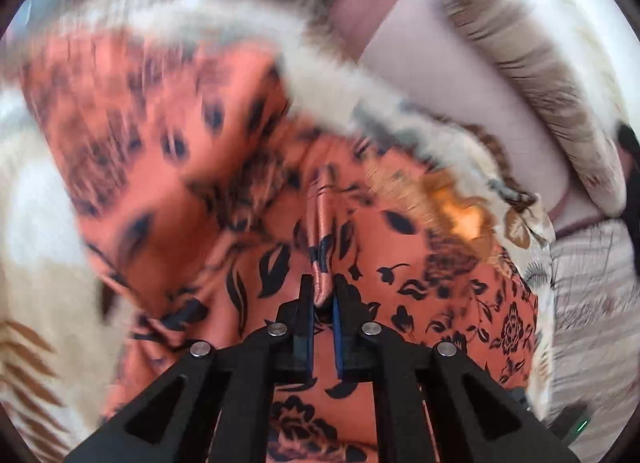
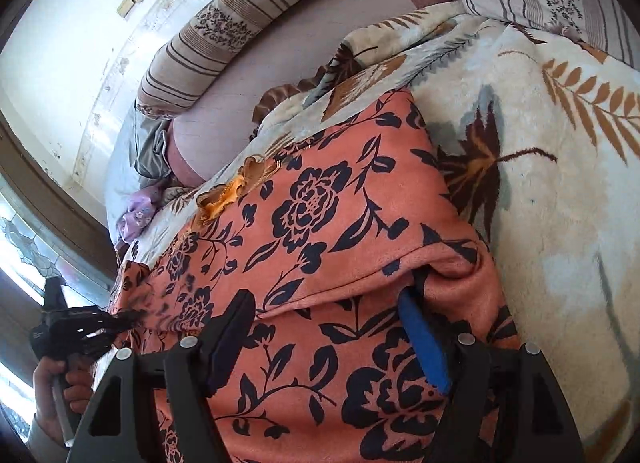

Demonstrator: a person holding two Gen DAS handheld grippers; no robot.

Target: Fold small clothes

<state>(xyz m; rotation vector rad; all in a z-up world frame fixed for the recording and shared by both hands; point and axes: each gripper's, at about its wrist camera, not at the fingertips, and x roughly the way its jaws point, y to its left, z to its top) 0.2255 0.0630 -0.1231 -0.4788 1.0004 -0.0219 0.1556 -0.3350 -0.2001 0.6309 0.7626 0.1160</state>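
An orange garment with a dark floral print (image 1: 168, 167) lies on a cream leaf-patterned blanket (image 2: 560, 191) on a bed. In the left wrist view my left gripper (image 1: 323, 293) is shut on a raised fold of the garment; the view is motion-blurred. In the right wrist view the garment (image 2: 320, 223) lies partly folded, and my right gripper (image 2: 326, 303) is open, its fingers spread wide over the garment's near fold. The left gripper (image 2: 120, 319) shows at the garment's left edge, held by a hand.
Striped floral pillows (image 2: 248, 15) lie along the bed's far side on a mauve sheet (image 2: 288, 63). A grey cloth (image 2: 152, 155) and a purple cloth (image 2: 136, 215) lie near the wall. A window (image 2: 28, 247) is at the left.
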